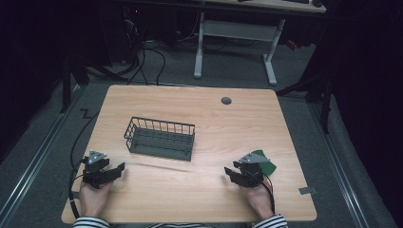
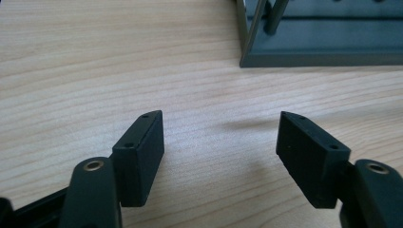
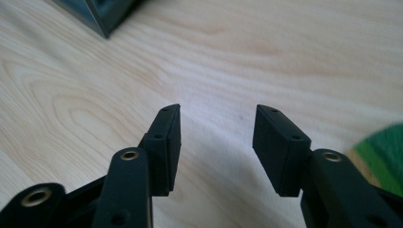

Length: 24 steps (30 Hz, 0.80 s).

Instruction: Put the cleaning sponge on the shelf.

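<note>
My left gripper (image 1: 105,173) rests on the table (image 1: 204,118) near its near-left corner, jaws spread wide with nothing between them; in the left gripper view the left gripper (image 2: 221,142) shows bare wood in the gap. My right gripper (image 1: 237,175) sits near the near-right corner, jaws parted a moderate way and also empty, and the right gripper view shows the right gripper (image 3: 216,128) over plain wood grain.

The dark wire basket (image 1: 160,138) stands a little left of the table's middle, well apart from both grippers, closer to my left one and ahead of it toward the far edge. Its base corner (image 2: 323,52) shows in the upper right of the left gripper view, and a dark corner (image 3: 102,14) at the upper left of the right gripper view.

A green thing (image 1: 264,161) lies just beside my right gripper, toward the right edge; it may be a cloth or a flat leaf shape, too blurred to tell (image 3: 382,152).

The table is light wood with a round grommet (image 1: 226,100) near its far edge. It stands on grey carpet in a dark room, with a white-legged desk (image 1: 237,33) beyond and cables (image 1: 147,61) on the floor.
</note>
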### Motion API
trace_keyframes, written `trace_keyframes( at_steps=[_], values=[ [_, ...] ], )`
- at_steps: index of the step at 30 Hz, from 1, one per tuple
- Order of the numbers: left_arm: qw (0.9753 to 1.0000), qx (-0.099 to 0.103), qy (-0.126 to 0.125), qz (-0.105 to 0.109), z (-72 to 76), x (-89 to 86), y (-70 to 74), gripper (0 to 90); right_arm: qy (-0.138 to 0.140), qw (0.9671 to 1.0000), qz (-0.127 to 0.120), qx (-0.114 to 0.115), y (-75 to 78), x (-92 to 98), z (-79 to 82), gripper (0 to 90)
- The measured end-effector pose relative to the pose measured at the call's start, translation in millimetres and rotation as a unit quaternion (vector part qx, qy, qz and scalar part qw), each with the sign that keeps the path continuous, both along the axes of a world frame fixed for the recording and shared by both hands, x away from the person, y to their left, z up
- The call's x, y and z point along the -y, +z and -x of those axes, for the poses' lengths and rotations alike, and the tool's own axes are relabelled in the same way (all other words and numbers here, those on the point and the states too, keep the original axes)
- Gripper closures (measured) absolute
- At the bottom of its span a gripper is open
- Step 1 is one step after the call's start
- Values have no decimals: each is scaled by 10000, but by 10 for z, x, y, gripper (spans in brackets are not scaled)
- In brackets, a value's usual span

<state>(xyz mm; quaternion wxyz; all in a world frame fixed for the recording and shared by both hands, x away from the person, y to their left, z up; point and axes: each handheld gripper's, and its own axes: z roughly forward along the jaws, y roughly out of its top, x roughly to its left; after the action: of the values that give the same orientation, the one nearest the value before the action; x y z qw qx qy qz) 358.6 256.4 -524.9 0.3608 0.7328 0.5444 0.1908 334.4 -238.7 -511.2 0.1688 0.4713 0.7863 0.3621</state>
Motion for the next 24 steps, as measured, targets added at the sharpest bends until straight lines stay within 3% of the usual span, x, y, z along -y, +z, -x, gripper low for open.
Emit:
trace_keyframes(
  at_steps=[7,8,10,11,14,19,22,24],
  values=[
    [9998,151,-116,109,-24,-42,151,388,268,9996,-72,-6,148,-82,-162,570],
    [9997,106,-125,187,-48,-57,207,375,232,9995,-230,-40,206,-96,-211,574],
    [9996,80,-107,258,-65,-68,255,371,232,9993,-284,-24,230,-93,-235,573],
    [9992,88,-130,362,-90,-75,333,392,189,9988,-451,-12,306,-93,-302,570],
    [9989,165,-144,410,-108,-72,404,404,203,9981,-580,3,403,-83,-394,569],
    [9990,212,-141,365,-181,-39,534,411,369,9980,-469,-196,563,-85,-563,577],
    [9994,201,-147,232,-240,-18,593,411,405,9982,-380,-211,610,-92,-654,562],
    [9994,233,-170,193,-278,-10,658,411,394,9987,-267,-155,682,-112,-798,558]
  ],
)
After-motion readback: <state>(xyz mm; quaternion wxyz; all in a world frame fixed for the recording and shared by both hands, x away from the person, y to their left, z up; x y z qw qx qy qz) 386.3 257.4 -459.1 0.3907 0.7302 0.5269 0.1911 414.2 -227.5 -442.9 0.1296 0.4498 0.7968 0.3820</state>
